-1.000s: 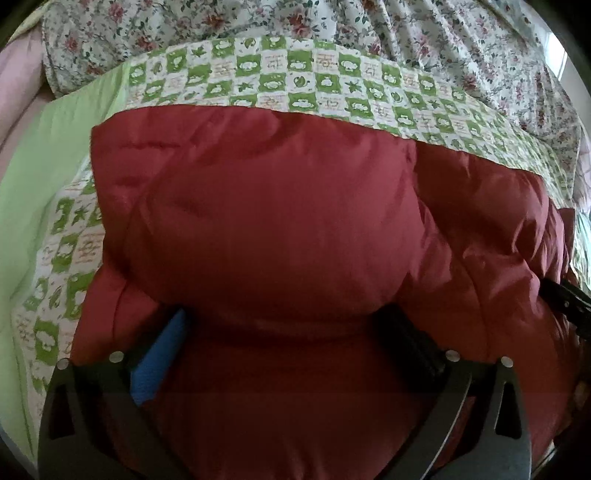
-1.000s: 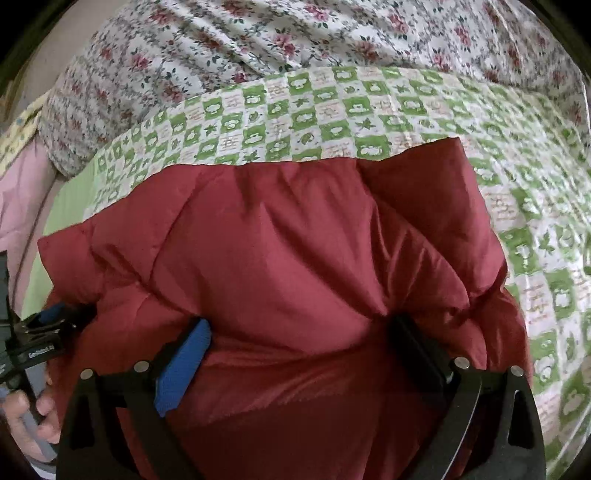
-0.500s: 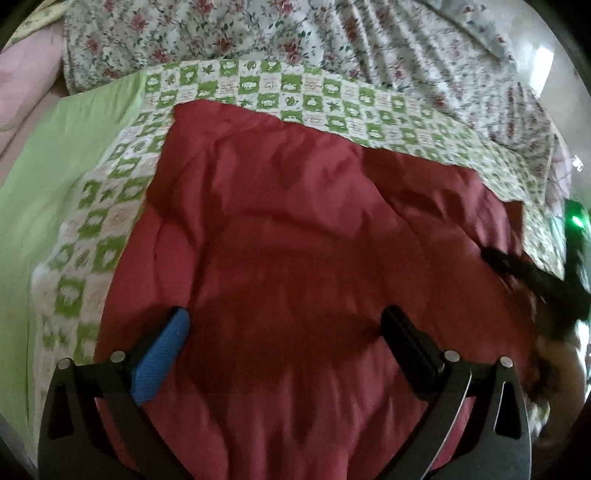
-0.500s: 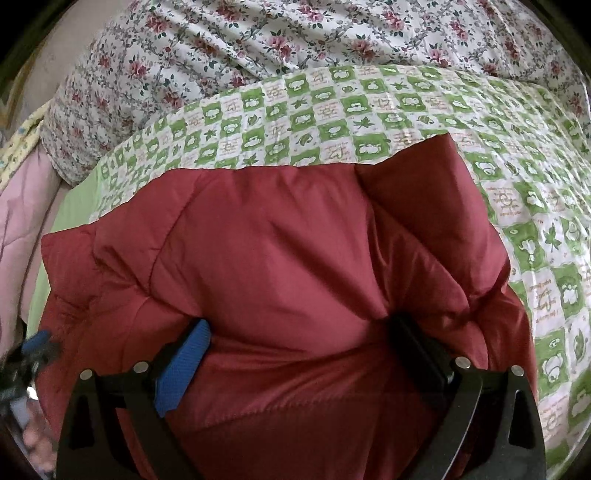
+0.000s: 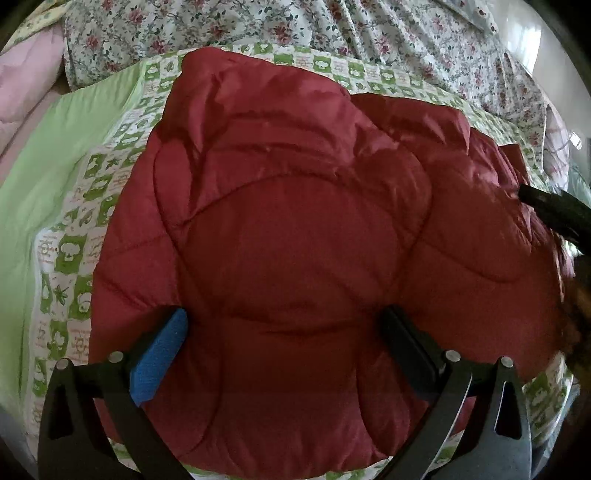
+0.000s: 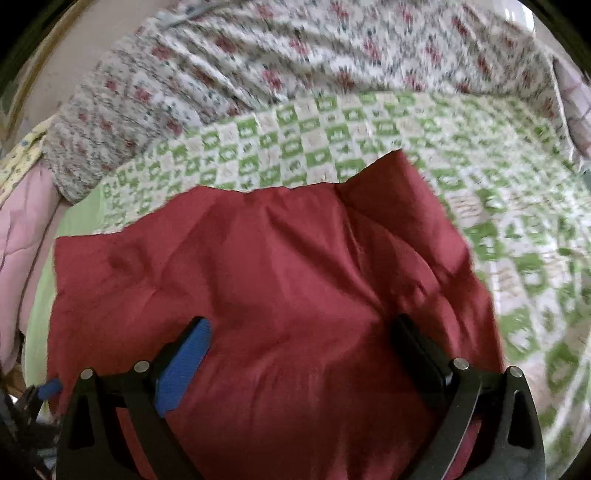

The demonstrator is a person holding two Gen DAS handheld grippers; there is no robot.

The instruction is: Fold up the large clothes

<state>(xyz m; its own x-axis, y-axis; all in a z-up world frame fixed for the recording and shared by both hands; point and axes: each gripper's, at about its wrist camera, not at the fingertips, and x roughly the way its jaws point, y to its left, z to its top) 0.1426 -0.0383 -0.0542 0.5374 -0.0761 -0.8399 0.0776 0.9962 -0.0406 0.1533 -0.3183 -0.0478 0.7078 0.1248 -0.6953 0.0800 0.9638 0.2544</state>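
Lying flatter than a second ago, the red quilted jacket [image 5: 295,240] now spreads across the green checked sheet [image 5: 74,258] of the bed, where earlier a puffed fold of it stood bunched between the fingers of each claw. Its long axis runs left to right across the bed in the left wrist view, one corner reaching toward the floral bedding [image 5: 332,33] at the far side. The left claw [image 5: 284,332] stands wide, both fingers resting down on the padding, nothing pinched between them. The right claw [image 6: 299,339] is likewise spread wide above the fabric; its view is blurred by motion, and it has pulled back so that more sheet shows beyond the jacket's far edge.
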